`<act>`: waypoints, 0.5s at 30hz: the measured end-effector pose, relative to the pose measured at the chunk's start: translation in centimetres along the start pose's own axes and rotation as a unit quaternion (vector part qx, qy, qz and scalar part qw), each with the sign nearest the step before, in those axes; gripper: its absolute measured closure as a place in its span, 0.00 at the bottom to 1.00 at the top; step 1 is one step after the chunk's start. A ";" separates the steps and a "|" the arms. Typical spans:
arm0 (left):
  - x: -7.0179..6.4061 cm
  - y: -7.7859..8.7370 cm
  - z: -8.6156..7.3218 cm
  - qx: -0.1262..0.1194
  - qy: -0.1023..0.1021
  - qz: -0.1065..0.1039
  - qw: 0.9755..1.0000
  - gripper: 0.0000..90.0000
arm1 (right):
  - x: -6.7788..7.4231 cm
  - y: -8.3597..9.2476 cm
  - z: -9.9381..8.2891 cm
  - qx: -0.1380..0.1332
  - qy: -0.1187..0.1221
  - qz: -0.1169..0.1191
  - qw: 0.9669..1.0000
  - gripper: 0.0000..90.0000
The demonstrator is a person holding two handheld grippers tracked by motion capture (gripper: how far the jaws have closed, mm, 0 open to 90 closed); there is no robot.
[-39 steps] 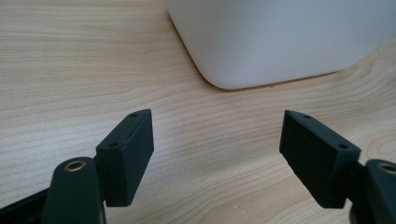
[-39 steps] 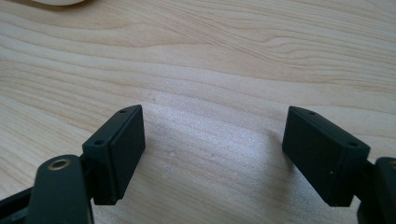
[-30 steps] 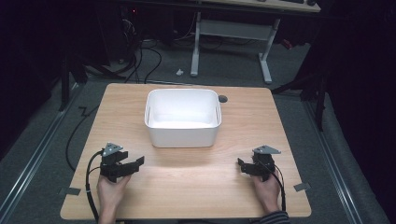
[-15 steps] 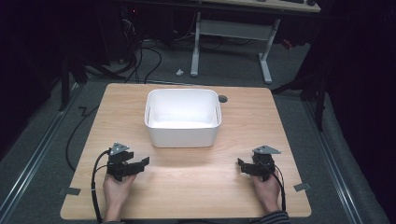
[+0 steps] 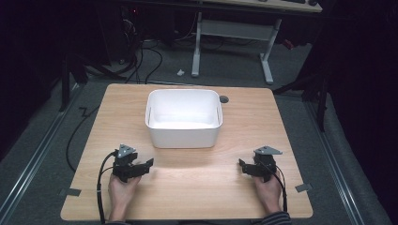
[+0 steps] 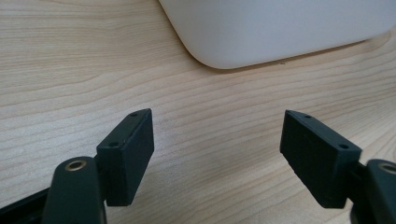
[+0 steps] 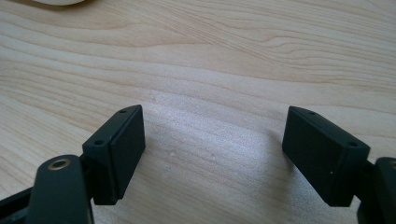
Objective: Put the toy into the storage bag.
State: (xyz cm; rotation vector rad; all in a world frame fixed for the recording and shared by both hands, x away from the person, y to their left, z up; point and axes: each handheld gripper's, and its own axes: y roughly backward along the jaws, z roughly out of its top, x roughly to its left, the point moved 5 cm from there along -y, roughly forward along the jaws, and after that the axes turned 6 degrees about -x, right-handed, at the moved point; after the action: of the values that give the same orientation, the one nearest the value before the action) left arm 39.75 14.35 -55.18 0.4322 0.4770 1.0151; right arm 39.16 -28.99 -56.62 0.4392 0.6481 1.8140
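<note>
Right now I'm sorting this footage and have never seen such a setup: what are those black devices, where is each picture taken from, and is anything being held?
A person sits at a wooden table with a hand-held two-jaw tool in each hand: the left gripper and the right gripper. The high view looks down from above the person's side. The two close-ups come from cameras riding on each gripper, looking along its black jaws. A white tub stands mid-table; it looks empty, and its corner appears in the left gripper view. Both grippers are open and hold nothing.

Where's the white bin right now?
In the high view the white bin sits mid-table toward the far edge, ahead of both grippers, nearer the left gripper.
</note>
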 end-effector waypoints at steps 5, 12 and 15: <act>-0.2 -0.3 -0.1 0.003 -0.016 0.011 1.000 0.29 | 0.0 0.0 0.0 0.000 0.001 0.000 1.000 0.24; -0.1 -0.5 -0.2 0.005 -0.029 0.020 0.999 0.29 | 0.0 0.0 0.0 0.000 0.002 0.001 1.000 0.24; -0.2 -0.6 -0.3 0.004 -0.031 0.021 0.999 0.29 | 0.0 0.0 0.0 0.000 0.001 0.001 1.000 0.24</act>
State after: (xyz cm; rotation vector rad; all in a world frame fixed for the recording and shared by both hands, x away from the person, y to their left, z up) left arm 39.95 13.96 -55.70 0.4819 0.4182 1.0367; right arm 39.15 -28.98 -56.63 0.4373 0.6498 1.8166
